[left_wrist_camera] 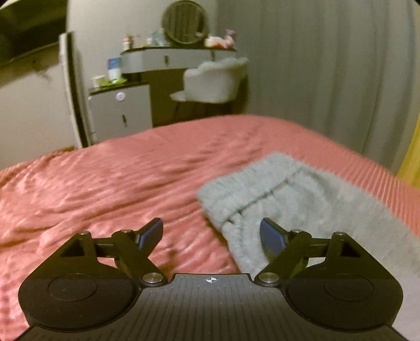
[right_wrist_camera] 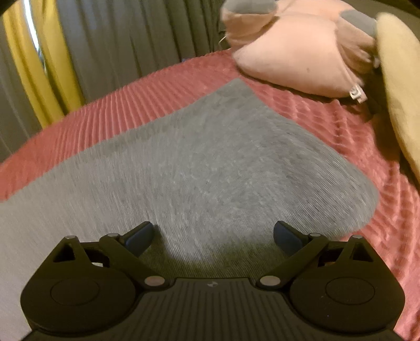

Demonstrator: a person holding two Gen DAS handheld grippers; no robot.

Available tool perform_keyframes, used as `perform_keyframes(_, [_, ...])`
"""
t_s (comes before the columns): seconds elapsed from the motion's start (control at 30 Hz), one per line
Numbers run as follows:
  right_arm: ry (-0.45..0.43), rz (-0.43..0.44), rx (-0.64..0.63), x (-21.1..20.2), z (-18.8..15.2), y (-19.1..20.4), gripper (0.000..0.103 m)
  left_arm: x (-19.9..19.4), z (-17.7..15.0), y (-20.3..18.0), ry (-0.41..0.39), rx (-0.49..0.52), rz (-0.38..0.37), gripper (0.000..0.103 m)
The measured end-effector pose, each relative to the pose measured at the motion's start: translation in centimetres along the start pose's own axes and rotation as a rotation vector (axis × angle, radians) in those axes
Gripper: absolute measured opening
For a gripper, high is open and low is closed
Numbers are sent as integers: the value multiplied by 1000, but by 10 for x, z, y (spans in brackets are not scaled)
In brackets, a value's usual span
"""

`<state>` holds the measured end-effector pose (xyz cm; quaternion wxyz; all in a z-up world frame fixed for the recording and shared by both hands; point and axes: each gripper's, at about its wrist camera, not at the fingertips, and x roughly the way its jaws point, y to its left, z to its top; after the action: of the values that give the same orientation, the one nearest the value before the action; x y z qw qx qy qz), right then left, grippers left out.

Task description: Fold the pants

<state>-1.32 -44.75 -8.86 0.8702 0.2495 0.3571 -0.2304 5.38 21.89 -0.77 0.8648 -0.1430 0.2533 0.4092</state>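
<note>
Grey knit pants (left_wrist_camera: 302, 199) lie on a pink ribbed bedspread (left_wrist_camera: 105, 188); their ribbed waistband end points toward the far left in the left wrist view. My left gripper (left_wrist_camera: 211, 233) is open and empty, above the near edge of the waistband end. In the right wrist view the pants (right_wrist_camera: 210, 162) spread flat as a wide grey panel with a rounded right edge. My right gripper (right_wrist_camera: 214, 236) is open and empty, just above the grey cloth.
A pink pillow (right_wrist_camera: 296, 52) and a yellow cushion (right_wrist_camera: 401, 86) lie at the far right of the bed. Grey and yellow curtains (right_wrist_camera: 52, 52) hang behind. A vanity desk with a round mirror (left_wrist_camera: 183, 22), a white chair (left_wrist_camera: 215, 78) and a small fridge (left_wrist_camera: 120, 112) stand beyond the bed.
</note>
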Motion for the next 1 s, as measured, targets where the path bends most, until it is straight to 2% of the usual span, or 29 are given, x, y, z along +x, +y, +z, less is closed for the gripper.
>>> perform_keyframes(0.03, [-19, 21, 55, -5, 0, -9, 85, -7, 2, 6, -4, -40, -9, 90])
perform_keyframes(0.1, [-55, 88, 198, -19, -2, -34, 71, -22, 3, 16, -1, -118, -63, 91])
perform_keyframes(0.2, [-104, 169, 470, -36, -13, -88, 66, -43, 3, 29, 30, -219, -184, 93])
perform_keyframes(0.3, [-103, 250, 681, -40, -25, -136, 64, -56, -1, 23, 63, -200, -248, 94])
perform_keyframes(0.33, [-93, 225, 714, -41, -27, -145, 64, -61, -4, 18, 75, -173, -259, 94])
perform_keyframes(0.37, [-88, 175, 728, -44, -28, -152, 65, -65, -6, 13, 81, -144, -267, 95])
perform_keyframes(0.4, [-102, 177, 740, -45, -30, -159, 65, -69, -9, 8, 82, -117, -277, 95])
perform_keyframes(0.5, [-91, 268, 817, -36, -35, -172, 64, -80, -15, -3, 77, -70, -303, 95])
perform_keyframes(0.63, [-91, 282, 754, -20, -23, -166, 62, -81, -18, -7, 77, -36, -286, 95])
perform_keyframes(0.67, [-91, 286, 759, -15, -20, -167, 55, -83, -18, -6, 76, -39, -282, 95])
perform_keyframes(0.73, [-85, 304, 763, -9, -16, -169, 49, -83, -18, -4, 82, -47, -279, 95])
perform_keyframes(0.93, [-55, 363, 723, 2, -9, -174, 50, -80, -21, -11, 101, -26, -258, 95])
perform_keyframes(1.0, [-50, 371, 680, 0, -8, -171, 54, -79, -22, -14, 107, -9, -251, 95])
